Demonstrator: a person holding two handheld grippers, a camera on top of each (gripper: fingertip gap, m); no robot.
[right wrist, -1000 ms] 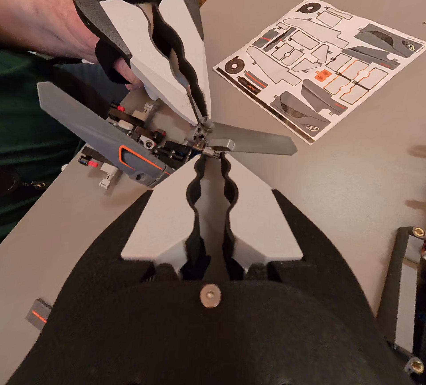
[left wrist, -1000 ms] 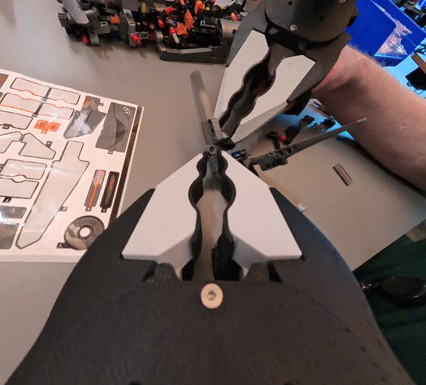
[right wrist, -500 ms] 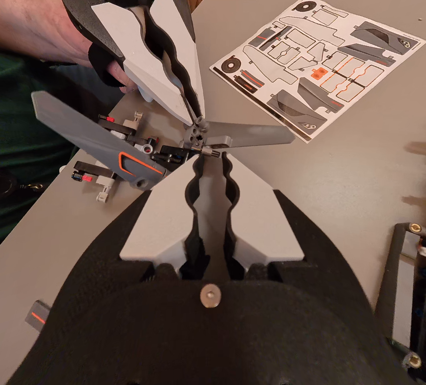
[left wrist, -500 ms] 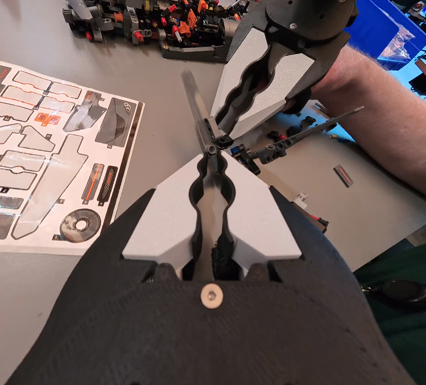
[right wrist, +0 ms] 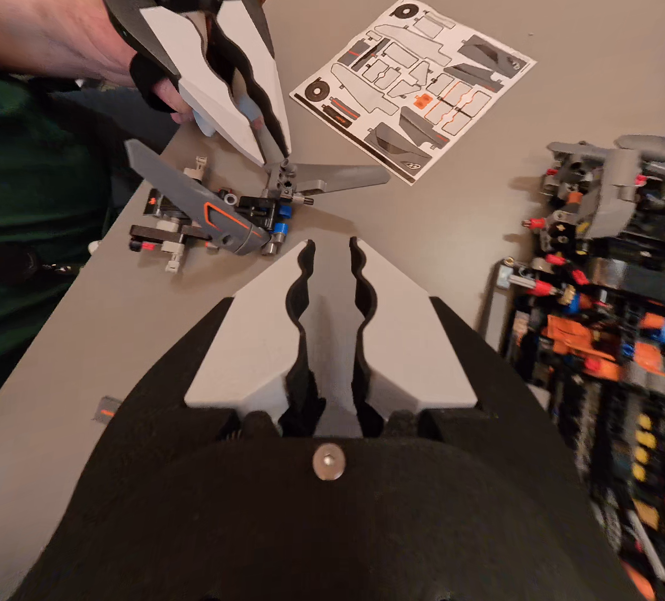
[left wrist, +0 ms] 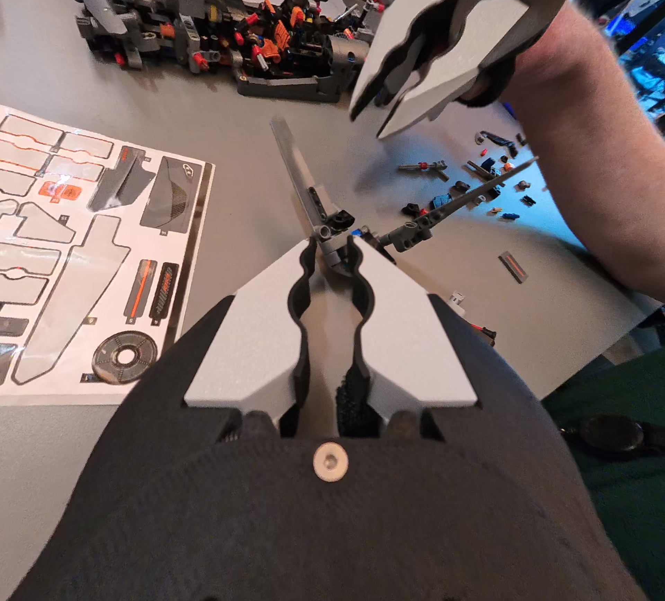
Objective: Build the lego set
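Note:
My left gripper [left wrist: 331, 242] is shut on the grey hub of a small Lego wing assembly [left wrist: 313, 202] and holds it low over the grey table. The assembly has two long grey blades, one with an orange outline [right wrist: 223, 220], and black and blue pins. In the right wrist view the left gripper [right wrist: 275, 159] comes down from the upper left onto that hub. My right gripper [right wrist: 329, 242] is open and empty, a short way back from the assembly. It also shows in the left wrist view [left wrist: 369, 125], raised above the table.
The large part-built Lego car [left wrist: 216, 26] stands at the far side, also in the right wrist view [right wrist: 593, 260]. A sticker sheet [left wrist: 90, 242] lies flat. Small loose parts [left wrist: 485, 180] and a grey tile with a red stripe [left wrist: 512, 265] lie near the table edge. My right fingertips sit around 9 centimetres from my left ones.
My right gripper has opened, let go of the assembly's pin end and pulled back and up. My left gripper keeps its hold on the hub.

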